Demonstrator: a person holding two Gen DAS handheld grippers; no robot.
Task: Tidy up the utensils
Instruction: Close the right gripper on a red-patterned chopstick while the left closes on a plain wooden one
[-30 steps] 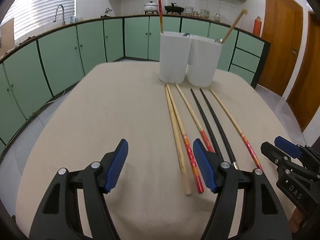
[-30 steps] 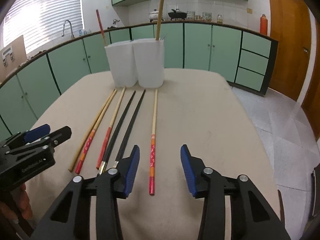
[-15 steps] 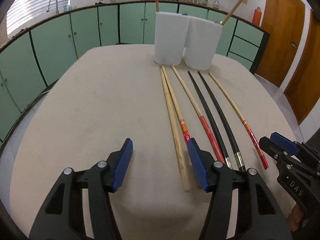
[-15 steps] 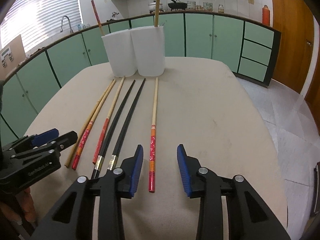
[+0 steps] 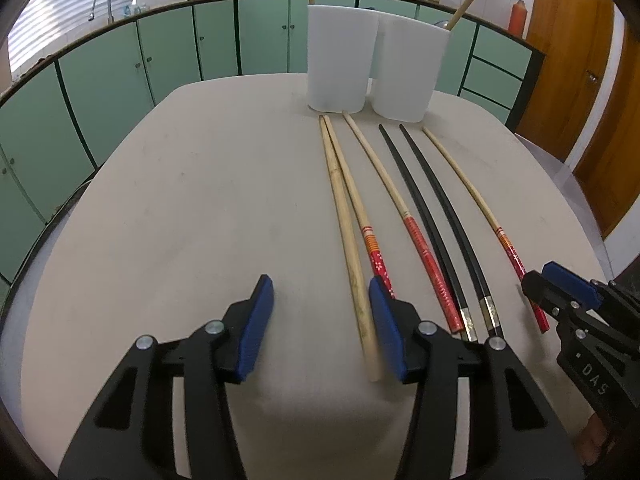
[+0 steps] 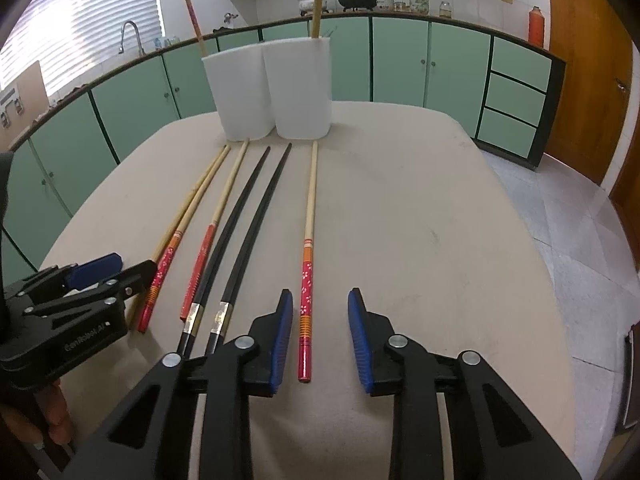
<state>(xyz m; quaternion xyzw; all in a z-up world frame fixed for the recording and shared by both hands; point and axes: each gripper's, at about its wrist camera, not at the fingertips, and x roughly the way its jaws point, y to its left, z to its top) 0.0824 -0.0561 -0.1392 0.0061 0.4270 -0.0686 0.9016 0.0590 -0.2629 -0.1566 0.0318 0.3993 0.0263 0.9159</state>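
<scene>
Six chopsticks lie side by side on the beige table, their thin tips just in front of two white holders, each with one chopstick standing in it. The left gripper has just been closing; its jaws are still apart, the plain bamboo chopstick apparently between them, unpinched. The right gripper, also closing, straddles the red-handled chopstick farthest from the bamboo one without pressing it.
</scene>
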